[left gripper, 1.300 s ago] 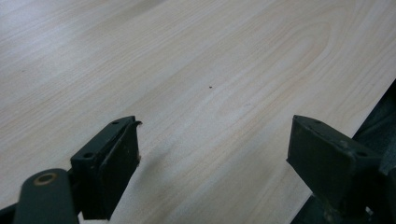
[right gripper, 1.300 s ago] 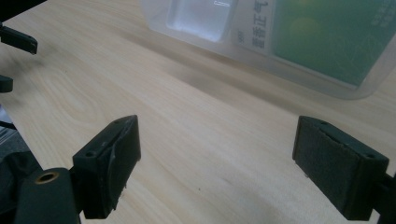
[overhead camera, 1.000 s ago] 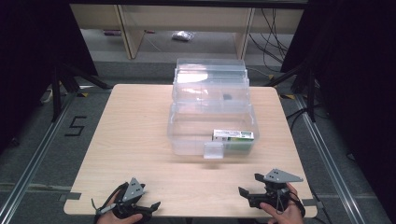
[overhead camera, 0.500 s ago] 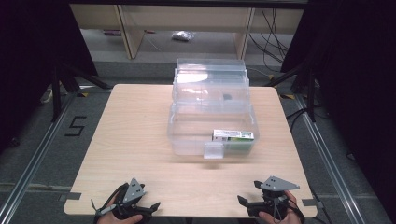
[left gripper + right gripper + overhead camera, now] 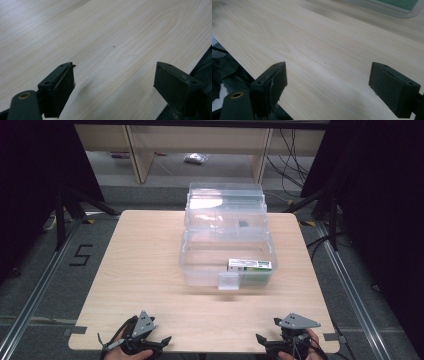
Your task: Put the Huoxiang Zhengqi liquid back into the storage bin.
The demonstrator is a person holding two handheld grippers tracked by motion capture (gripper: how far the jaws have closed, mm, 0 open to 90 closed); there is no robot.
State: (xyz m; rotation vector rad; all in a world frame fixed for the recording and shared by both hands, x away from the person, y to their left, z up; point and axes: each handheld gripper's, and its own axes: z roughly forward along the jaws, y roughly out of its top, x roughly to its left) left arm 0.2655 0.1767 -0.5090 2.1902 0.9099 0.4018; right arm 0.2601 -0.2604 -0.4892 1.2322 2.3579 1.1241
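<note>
I'm holding the left tool [image 5: 150,342] at seven o'clock on the counter [image 5: 145,270], jaws apart and empty. The clear plastic box [image 5: 226,245], small green carton [image 5: 250,265] inside, is sitting at twelve, well apart. My right tool [image 5: 280,346], jaws also apart, is pulling back toward five o'clock, so no reach has begun.

A pale wood table [image 5: 150,270] stands on a grey floor [image 5: 45,275]. A black "5" [image 5: 80,255] is marked on the floor at its left. Metal rails [image 5: 350,285] run along both sides. Beyond the table stands a light wooden shelf [image 5: 135,155], with cables [image 5: 295,150] and dark curtains [image 5: 385,195] at the right.
</note>
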